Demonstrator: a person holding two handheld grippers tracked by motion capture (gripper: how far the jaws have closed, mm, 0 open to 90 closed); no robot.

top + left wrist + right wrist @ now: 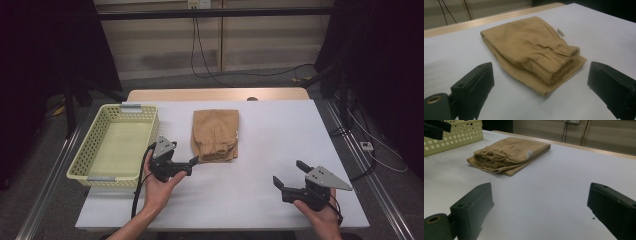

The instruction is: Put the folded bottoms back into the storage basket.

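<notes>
A folded tan garment lies flat on the white table, its gathered waistband end toward the person. My left gripper is held just left of the garment's near corner, open, jaws pointing at it. In the left gripper view the garment sits close ahead between the wide-open jaws of my left gripper, untouched. My right gripper hovers open over bare table at the near right, well apart from the cloth. From the right gripper view the garment lies farther off, beyond my right gripper.
A pale yellow perforated basket stands at the table's left side, with nothing visible inside; its wall shows in the right gripper view. A wooden strip runs along the table's far edge. Cables lie on the floor beyond.
</notes>
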